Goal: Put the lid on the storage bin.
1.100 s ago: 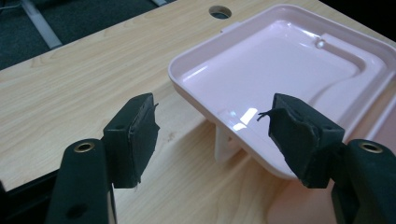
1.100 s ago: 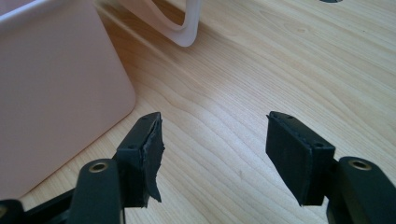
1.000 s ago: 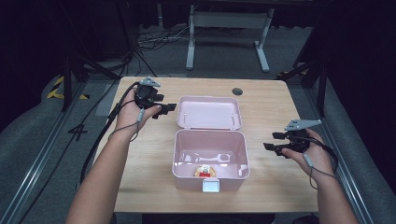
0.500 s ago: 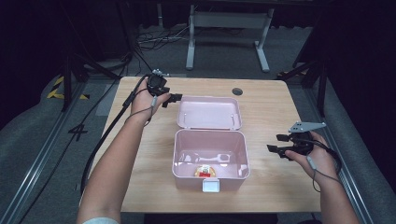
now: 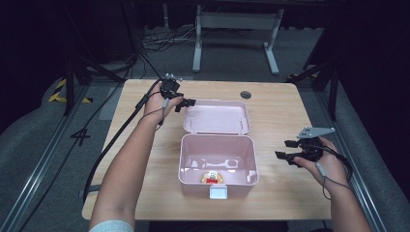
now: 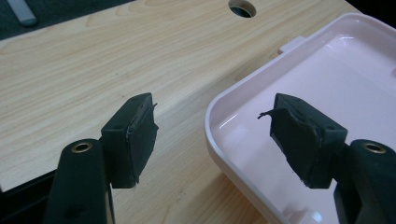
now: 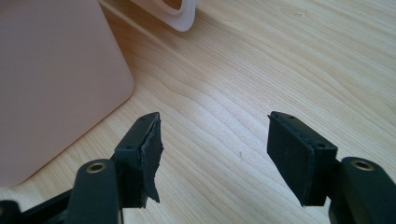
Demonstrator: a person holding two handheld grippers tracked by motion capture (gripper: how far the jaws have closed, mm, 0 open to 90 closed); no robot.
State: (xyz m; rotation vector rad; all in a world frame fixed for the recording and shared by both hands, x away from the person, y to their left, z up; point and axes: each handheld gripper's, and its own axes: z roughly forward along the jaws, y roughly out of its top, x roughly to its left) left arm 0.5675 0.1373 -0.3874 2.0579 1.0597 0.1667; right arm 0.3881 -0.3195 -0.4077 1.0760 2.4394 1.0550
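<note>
While the high view blurs it, the left tool (image 6: 212,140) gapes astride the lid's rim (image 6: 219,154).

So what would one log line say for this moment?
left tool: open, straddling pink lid rim | right tool: open, empty, beside pink box

Right gripper (image 7: 212,154): jaws apart, nothing between them, above bare wooden table (image 7: 280,70). Pink box (image 7: 51,84) wall at left; lid (image 7: 180,14) corner beyond.
</note>
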